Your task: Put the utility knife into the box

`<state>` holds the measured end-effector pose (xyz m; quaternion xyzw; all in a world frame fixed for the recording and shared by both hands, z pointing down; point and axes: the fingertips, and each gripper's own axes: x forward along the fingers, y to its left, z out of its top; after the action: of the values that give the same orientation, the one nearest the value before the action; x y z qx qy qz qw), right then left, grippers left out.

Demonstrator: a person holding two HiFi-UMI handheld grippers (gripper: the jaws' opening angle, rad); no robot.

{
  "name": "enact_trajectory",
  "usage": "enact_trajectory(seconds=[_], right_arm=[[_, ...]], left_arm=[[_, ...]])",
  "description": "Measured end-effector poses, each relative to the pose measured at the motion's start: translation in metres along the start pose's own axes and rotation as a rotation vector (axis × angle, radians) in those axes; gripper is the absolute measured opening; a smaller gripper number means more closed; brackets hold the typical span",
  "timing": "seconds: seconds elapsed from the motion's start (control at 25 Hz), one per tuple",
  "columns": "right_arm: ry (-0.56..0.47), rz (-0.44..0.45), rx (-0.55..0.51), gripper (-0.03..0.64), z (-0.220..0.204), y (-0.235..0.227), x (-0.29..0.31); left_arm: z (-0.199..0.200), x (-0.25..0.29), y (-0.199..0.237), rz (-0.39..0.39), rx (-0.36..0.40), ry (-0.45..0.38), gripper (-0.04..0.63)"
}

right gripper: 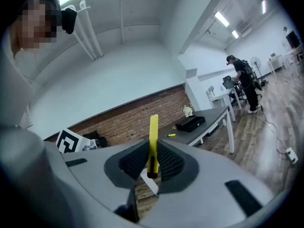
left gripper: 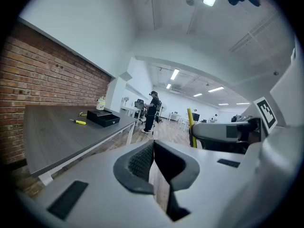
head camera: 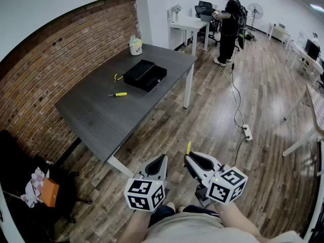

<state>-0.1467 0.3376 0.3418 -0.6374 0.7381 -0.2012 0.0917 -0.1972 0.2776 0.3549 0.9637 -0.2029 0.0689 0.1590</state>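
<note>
1. Wooden flooring lies between us and the grey table (head camera: 101, 115), which stands along the brick wall well ahead. On the table sit the black box (head camera: 145, 75), a yellow-handled screwdriver (head camera: 119, 94) just short of it, and a white cup (head camera: 135, 45) near the far corner.
2. Our right gripper (head camera: 188, 159) is clamped on the yellow utility knife (head camera: 189, 148). The pads pinch it near its lower end, and most of the body stands up above them. The knife hangs low by our body, well apart from the box.
3. Our left gripper (head camera: 162, 160) has its jaws pressed together with nothing between them. It is just beside the right one.
4. The worst risk, we judge, is the grip. With so much of the knife above the pads, a jolt on the walk over could pivot it or let it slip out onto the floor.
5. From here we cannot tell whether the box stands open. If it is shut, lowering the knife would only knock the lid or push the box across the smooth tabletop.
6. The screwdriver lies on our approach side of the box, so a low sweep could shove it off the table.
7. A cable and a power strip (head camera: 247, 131) lie on the floor to our right. We would trip on them only if we swerved wide.
</note>
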Motion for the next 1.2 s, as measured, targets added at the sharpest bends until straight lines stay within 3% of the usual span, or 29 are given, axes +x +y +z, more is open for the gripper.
enact_trajectory(seconds=[0.36,0.72,1.2], right_arm=[[0.023,0.010,-0.022,0.063,-0.008,0.001,0.005],[-0.016,0.004,-0.004,0.063,-0.005,0.000,0.012],[0.018,-0.033,0.039,0.063,-0.025,-0.008,0.022]], left_arm=[[0.002,0.004,-0.004,-0.036,0.076,0.017,0.020],[0.005,0.001,0.001,-0.067,0.047,-0.022,0.020],[-0.020,0.008,0.019,-0.093,0.016,0.062,0.020]])
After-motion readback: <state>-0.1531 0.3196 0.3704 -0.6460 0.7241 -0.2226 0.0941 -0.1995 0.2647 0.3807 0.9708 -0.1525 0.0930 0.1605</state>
